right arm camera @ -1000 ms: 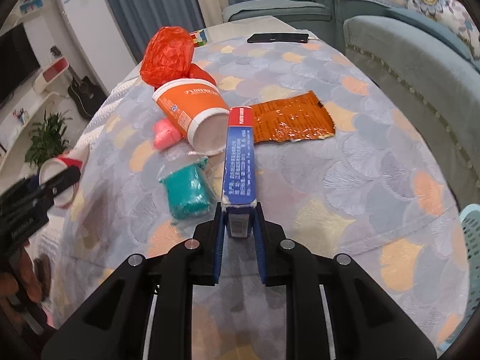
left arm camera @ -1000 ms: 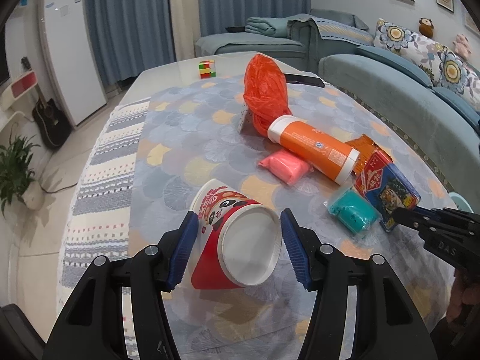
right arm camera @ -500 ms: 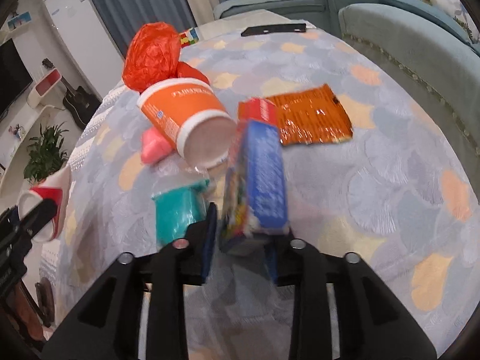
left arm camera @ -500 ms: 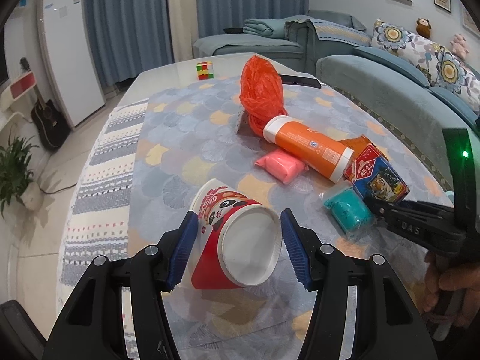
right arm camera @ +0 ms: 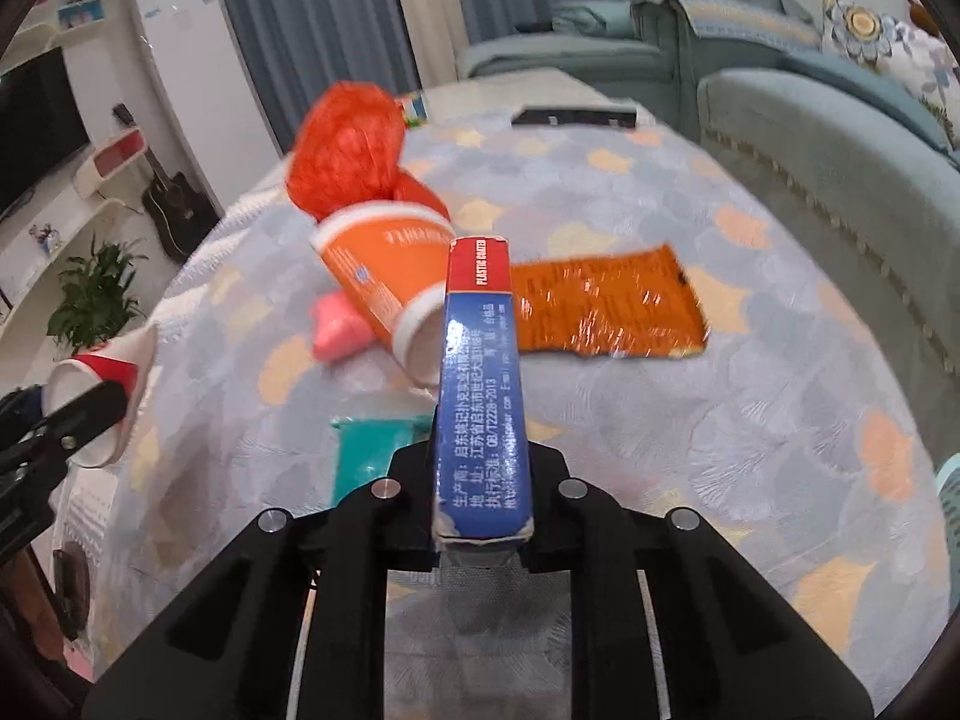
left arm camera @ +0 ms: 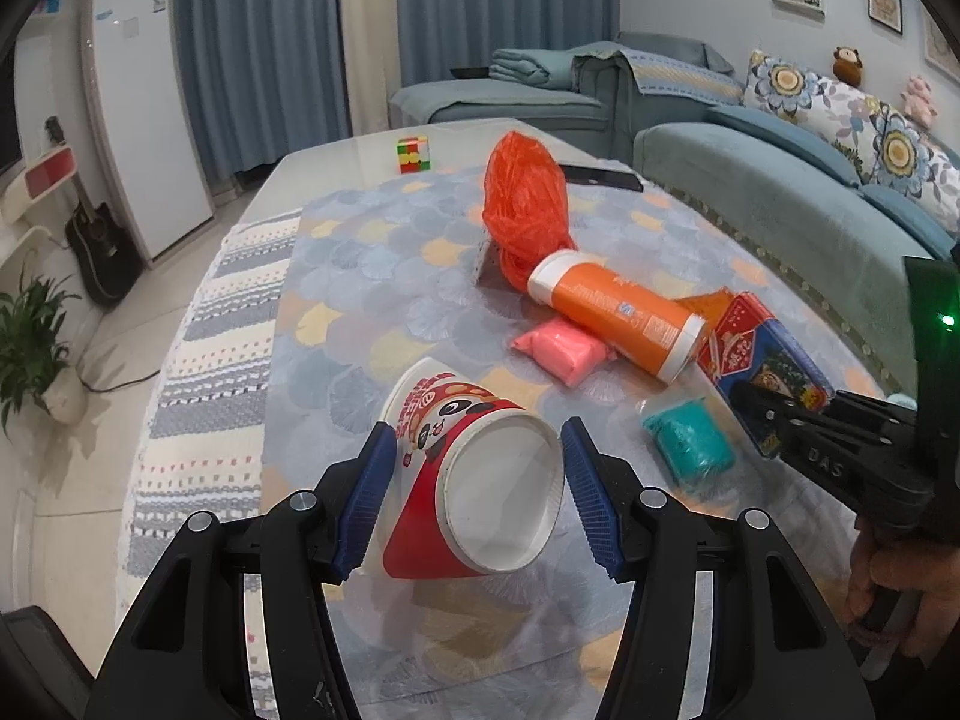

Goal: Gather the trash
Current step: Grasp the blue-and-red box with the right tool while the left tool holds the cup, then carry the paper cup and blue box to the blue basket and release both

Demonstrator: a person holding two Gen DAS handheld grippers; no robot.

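Card box [right arm camera: 482, 396] re-clamped, R gripper [right arm camera: 480, 498]

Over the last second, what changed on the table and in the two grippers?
The right gripper loosened, letting the blue card box tip sideways, and its jaws have just been closing, clamping the box edge-up again. In the left wrist view it has pushed further in. The left gripper holds the red panda cup as before; the other trash lies unmoved.
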